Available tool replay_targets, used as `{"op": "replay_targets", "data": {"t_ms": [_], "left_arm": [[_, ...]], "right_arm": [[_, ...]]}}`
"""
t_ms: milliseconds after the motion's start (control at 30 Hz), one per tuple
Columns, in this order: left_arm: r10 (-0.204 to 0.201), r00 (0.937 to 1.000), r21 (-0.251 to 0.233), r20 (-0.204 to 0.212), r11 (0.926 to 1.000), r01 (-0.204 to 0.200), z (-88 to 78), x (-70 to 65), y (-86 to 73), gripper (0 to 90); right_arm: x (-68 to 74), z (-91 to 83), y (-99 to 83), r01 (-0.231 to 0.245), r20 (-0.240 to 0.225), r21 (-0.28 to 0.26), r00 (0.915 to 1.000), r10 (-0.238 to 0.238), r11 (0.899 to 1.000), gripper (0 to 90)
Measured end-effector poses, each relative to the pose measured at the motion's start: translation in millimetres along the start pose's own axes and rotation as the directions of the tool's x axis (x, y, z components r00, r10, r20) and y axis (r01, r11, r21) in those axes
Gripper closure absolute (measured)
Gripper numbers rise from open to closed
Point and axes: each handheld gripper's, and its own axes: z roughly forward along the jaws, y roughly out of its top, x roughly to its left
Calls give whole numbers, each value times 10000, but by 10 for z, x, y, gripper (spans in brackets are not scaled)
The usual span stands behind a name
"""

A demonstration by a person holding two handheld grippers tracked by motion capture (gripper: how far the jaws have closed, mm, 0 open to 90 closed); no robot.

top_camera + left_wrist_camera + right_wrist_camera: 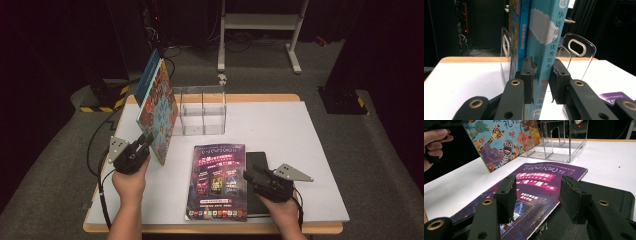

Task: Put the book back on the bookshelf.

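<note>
A colourful picture book (159,112) with cartoon animals stands tilted at the left of the white table (280,130). My left gripper (146,141) is shut on its teal spine (550,37), one pad on each side. A second, blue book (149,75) leans just behind it. My right gripper (254,177) is open, low over the seam between a purple magazine (217,182) and a black notebook (258,161). Nothing sits between its pads (507,195). The magazine (541,182) lies flat, partly over the notebook (609,192).
A clear acrylic rack (202,112) with upright dividers stands at the back middle of the table, right beside the books. Its handled divider (577,47) rises just behind the held book. The table's wooden edge (215,229) runs along the front.
</note>
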Motion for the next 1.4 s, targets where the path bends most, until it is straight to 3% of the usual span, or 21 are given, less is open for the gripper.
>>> {"op": "replay_targets", "data": {"t_ms": [300, 667, 867, 1000, 1133, 1267, 1400], "left_arm": [[230, 9993, -176, -299, 9996, -235, 44, -32, -3, 755], [128, 9994, -122, -310, 9998, -132, 61, -26, 4, 747], [-53, 9997, -161, -255, 9999, 49, -70, 21, -68, 581], [212, 9998, 431, -3, 9988, -212, -184, 57, -201, 500], [60, 9990, 1037, 452, 9945, -106, -279, 69, -401, 403], [224, 9948, 1668, 997, 9852, -389, -308, 3, -580, 366], [248, 9853, 2273, 1691, 9717, -635, -255, -88, -707, 337]], "right_arm": [[-5, -5, -1, -27, 42, 9, 10000, 27, 10000, 473], [-6, -8, -1, -1, 44, 9, 10000, 1, 10000, 471], [-10, -13, 2, 161, 144, 38, 9998, -161, 9999, 454], [-18, -14, 8, 410, 308, 161, 9987, -415, 9990, 433], [-33, -4, 16, 778, 413, 509, 9959, -800, 9957, 407], [-52, -4, 19, 892, 613, 537, 9938, -924, 9946, 393], [-106, 1, 50, 896, 775, 786, 9924, -957, 9929, 383]]}}
